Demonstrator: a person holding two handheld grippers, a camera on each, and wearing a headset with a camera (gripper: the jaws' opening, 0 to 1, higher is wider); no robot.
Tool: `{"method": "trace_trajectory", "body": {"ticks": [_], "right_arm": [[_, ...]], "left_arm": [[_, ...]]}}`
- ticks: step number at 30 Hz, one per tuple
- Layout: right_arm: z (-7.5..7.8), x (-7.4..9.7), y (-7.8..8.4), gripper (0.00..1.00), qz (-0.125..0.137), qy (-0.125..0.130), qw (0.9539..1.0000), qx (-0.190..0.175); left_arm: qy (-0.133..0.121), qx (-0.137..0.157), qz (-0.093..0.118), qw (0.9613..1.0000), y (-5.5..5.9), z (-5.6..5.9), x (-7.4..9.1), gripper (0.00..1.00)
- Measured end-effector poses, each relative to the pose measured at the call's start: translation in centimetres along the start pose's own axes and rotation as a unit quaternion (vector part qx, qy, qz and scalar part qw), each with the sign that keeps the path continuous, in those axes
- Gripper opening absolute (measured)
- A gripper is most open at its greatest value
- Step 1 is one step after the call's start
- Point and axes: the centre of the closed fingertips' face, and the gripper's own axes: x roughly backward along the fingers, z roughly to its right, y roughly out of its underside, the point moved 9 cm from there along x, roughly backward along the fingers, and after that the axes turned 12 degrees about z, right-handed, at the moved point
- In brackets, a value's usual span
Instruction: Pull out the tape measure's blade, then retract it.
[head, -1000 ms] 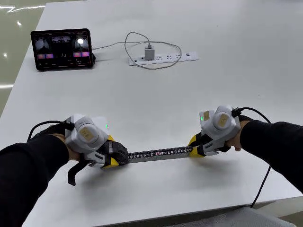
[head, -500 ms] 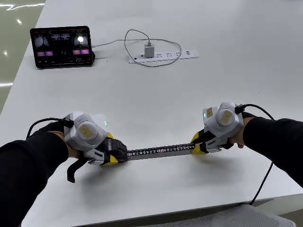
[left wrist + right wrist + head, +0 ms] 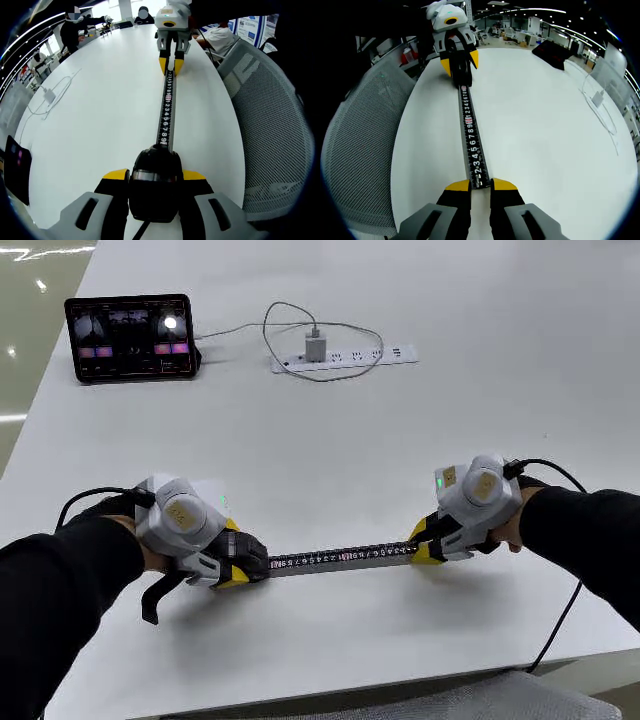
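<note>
Two grippers hold one tape measure (image 3: 252,558) between them, and we read it from left to right. The left gripper (image 3: 238,562) has its jaws closed around the black case (image 3: 154,185), pinning it low on the table (image 3: 330,440) near the front edge. From the case the blade (image 3: 340,559) runs out flat along the tabletop, numbers up, rising very slightly to the right in the head view. At its far end the right gripper (image 3: 427,546) has its yellow-tipped jaws drawn close on the blade's tip. In the right gripper view the blade's end sits between them, though we cannot make out the hook. So the blade's long axis is the line joining the two grippers, each pointing at the other along it. Whichever comes next, further out or back in, we judge the right gripper must travel along that line while the left steadies the case. Sideways drift could kink the blade.
</note>
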Motion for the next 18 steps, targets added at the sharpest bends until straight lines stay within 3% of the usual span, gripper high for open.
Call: {"method": "trace_trajectory", "body": {"ticks": [18], "right_arm": [[0.1, 1.1, 0.9, 0.10, -0.001, 0.007, 0.9999, -0.013]], "left_arm": [[-0.006, 0.001, 0.002, 1.0000, 0.1, 0.1, 0.0, 0.33]]}}
